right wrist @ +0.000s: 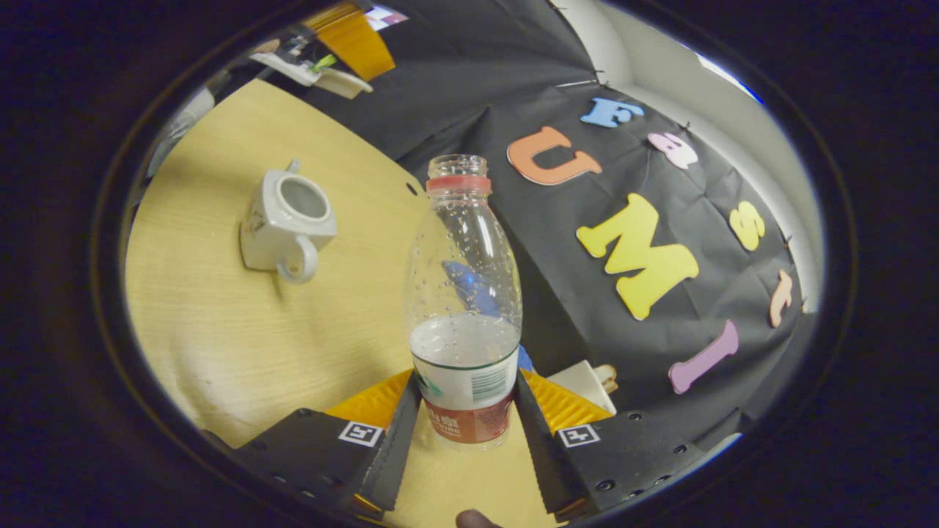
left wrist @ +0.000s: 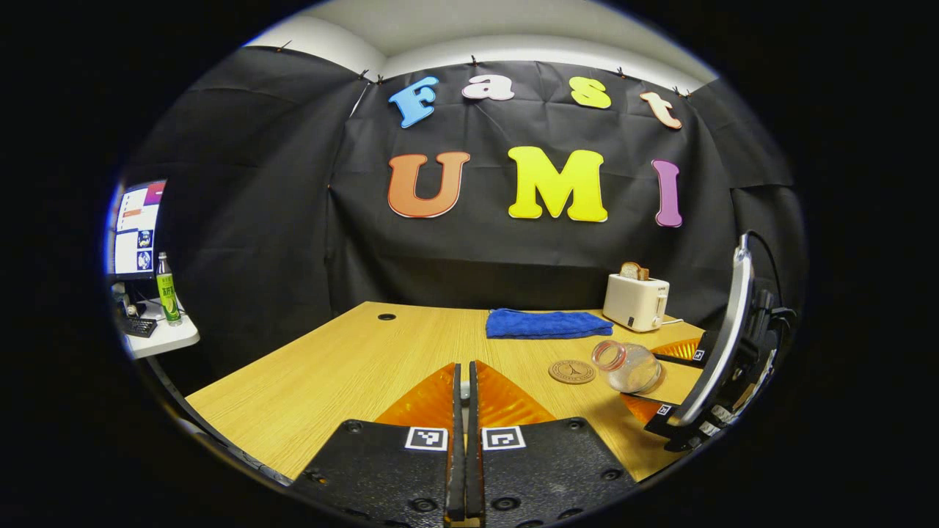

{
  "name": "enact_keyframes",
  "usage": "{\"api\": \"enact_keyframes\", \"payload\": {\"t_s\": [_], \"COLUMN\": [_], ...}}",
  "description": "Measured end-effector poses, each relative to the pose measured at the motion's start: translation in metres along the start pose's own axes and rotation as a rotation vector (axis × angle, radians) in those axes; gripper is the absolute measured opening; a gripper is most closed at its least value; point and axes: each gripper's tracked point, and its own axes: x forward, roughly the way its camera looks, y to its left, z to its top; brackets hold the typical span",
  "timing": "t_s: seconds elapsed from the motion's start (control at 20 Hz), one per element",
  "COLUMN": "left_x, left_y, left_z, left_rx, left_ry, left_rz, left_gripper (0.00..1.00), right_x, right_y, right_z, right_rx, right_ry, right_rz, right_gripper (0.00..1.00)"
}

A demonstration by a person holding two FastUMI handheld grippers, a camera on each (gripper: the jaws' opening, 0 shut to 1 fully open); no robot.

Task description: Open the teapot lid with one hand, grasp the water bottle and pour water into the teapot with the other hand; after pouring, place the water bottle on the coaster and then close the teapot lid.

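left gripper (left wrist: 463, 389) closed, water bottle (left wrist: 631, 365) tilted

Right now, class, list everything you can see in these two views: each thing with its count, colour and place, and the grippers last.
table: one, light wood, under everything
teapot: one, white, on the table, lid off
water bottle: one, clear with a red neck ring, partly full, held off the table
coaster: one, brown, round, on the table beside the bottle
towel: one, blue, folded, at the table's far edge
toaster: one, white, toast in it, beside the towel
green bottle: one, on a side table
monitor: one, lit, behind the green bottle
right gripper: shut on the water bottle
left gripper: fingers together, over the table
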Motion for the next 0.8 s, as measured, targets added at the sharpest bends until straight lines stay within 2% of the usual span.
{"api": "enact_keyframes", "payload": {"t_s": [0.2,0.45,0.8], "left_x": [0.003,0.004,0.004], "left_y": [0.0,0.005,0.005], "left_z": [0.001,-0.002,0.0], "left_rx": [0.011,-0.006,0.019], "left_ry": [-0.022,-0.016,-0.017], "left_rz": [-0.023,-0.029,-0.035], "left_gripper": [0.03,0.03,0.03], "right_x": [0.005,0.011,0.015], "right_y": [0.003,-0.015,-0.018], "right_z": [0.004,0.024,0.039], "right_rx": [-0.161,-0.319,-0.482], "right_ry": [-0.017,-0.066,-0.108], "right_rz": [-0.018,-0.075,-0.095], "right_gripper": [0.72,0.72,0.72]}}
